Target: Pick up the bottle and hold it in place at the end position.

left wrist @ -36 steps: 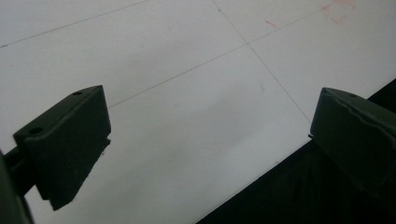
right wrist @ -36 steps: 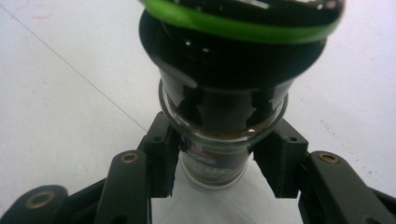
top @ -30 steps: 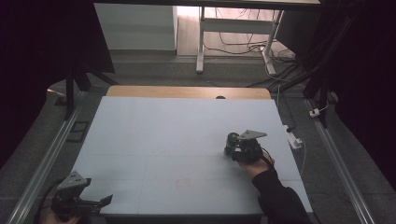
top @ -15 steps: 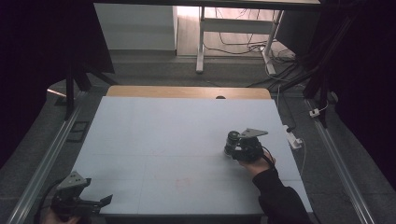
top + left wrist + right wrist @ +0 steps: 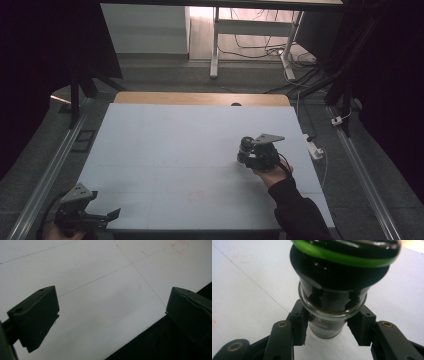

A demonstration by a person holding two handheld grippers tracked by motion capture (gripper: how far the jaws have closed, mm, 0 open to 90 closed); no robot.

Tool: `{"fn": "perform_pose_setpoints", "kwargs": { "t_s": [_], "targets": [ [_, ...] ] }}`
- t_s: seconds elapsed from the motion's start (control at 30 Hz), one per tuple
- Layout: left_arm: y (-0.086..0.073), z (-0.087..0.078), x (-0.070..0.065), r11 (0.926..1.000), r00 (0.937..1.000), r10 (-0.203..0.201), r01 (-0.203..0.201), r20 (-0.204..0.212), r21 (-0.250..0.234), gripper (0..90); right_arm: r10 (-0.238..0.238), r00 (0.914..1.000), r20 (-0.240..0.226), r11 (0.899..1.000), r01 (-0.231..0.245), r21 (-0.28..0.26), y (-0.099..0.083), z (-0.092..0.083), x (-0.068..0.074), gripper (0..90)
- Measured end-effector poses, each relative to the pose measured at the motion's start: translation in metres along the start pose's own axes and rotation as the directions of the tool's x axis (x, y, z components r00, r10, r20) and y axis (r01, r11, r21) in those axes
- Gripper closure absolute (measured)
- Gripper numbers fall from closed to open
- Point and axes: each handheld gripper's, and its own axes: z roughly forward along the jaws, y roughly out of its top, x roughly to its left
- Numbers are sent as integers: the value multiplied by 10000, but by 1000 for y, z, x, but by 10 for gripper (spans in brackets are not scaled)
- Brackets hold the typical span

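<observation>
Standing right of centre in the high view, the right gripper (image 5: 248,152) is clamped on a small clear glass jar (image 5: 329,322); in the right gripper view its jaws press on either side of the glass just below a glossy black cap (image 5: 339,277) with a green band, and a thin line of brownish matter shows at the glass rim, though what it is I cannot tell. The left gripper (image 5: 111,214) sits at the lower left of the high view, by the near edge of the pale table (image 5: 175,150), its jaws wide apart with nothing between them.
</observation>
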Motion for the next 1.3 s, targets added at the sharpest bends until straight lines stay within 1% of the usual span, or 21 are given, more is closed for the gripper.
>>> {"fn": "perform_pose_setpoints", "kwargs": {
  "t_s": [0.17,0.37,0.5,0.57,0.8,0.97,1.13,1.2,1.3],
  "targets": [
    [0,0,0,10000,10000,-2,2,11,9,0,-54,9999,-103,10000,54,-60,8,1,4,532],
    [0,0,0,10000,10000,-5,5,16,5,0,52,9998,-172,9999,-54,-109,17,6,9,532],
    [0,0,1,10000,10000,-9,9,41,-27,0,180,9992,-356,9997,-186,-161,25,12,14,532],
    [0,0,1,10000,10000,26,-25,44,-26,0,165,9989,-428,9997,-173,-191,29,15,16,532],
    [0,-1,1,10000,10000,14,-13,98,-69,0,-103,9985,-530,9998,95,-148,39,26,24,532],
    [0,-1,1,10000,9999,57,-56,107,-67,0,-158,9974,-696,9998,151,-113,46,35,28,532],
    [-1,-1,1,9999,9999,-2,3,128,-113,0,-472,9958,-788,9989,471,-42,53,45,35,531],
    [-1,-1,1,9999,9999,-2,3,126,-115,0,-521,9956,-783,9986,523,-3,55,49,38,532],
    [-1,-1,1,9999,9999,35,-33,117,-108,0,-459,9955,-827,9989,460,-6,57,52,40,532]
  ]
}}
